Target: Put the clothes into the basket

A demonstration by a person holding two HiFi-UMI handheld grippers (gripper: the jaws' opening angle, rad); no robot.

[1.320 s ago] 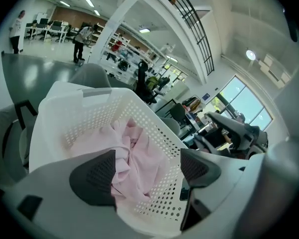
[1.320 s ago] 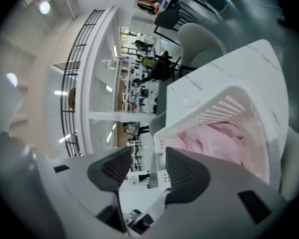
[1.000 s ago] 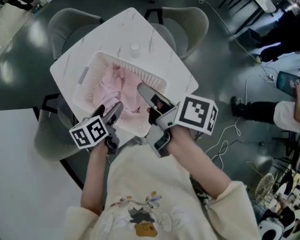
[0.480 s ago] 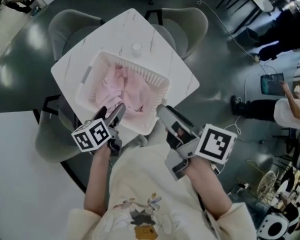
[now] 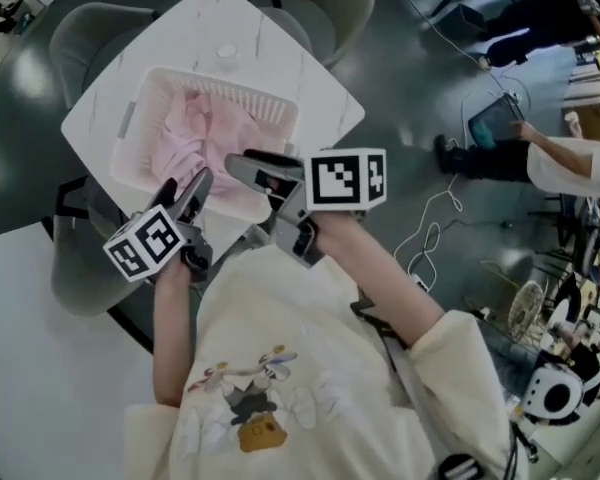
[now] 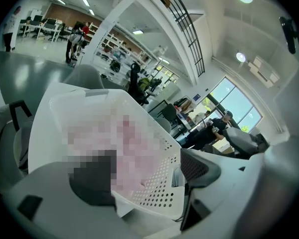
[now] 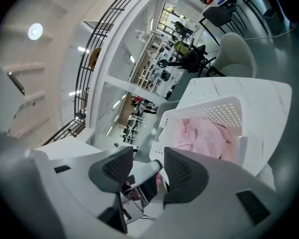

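A white perforated basket (image 5: 252,95) stands on the white marble table (image 5: 205,18) and holds pink clothes (image 5: 205,133). My left gripper (image 5: 185,188) is at the basket's near wall, jaws wide apart. In the left gripper view the basket's (image 6: 154,193) near corner lies between those jaws, and I cannot see the pads pressing on it. My right gripper (image 5: 248,173) points left along the basket's near right corner. Its pads (image 7: 184,171) stand apart with nothing between them. Basket (image 7: 209,111) and clothes (image 7: 204,136) lie beyond them.
A small round object (image 5: 225,53) sits on the table behind the basket. Grey chairs (image 5: 85,33) ring the table. Cables (image 5: 430,238) trail over the dark floor at right, where a person (image 5: 570,163) reaches toward a tablet (image 5: 495,118).
My right gripper drew back to the right from the basket, then swung left to its near right corner. The left gripper has stayed at the basket's near wall.
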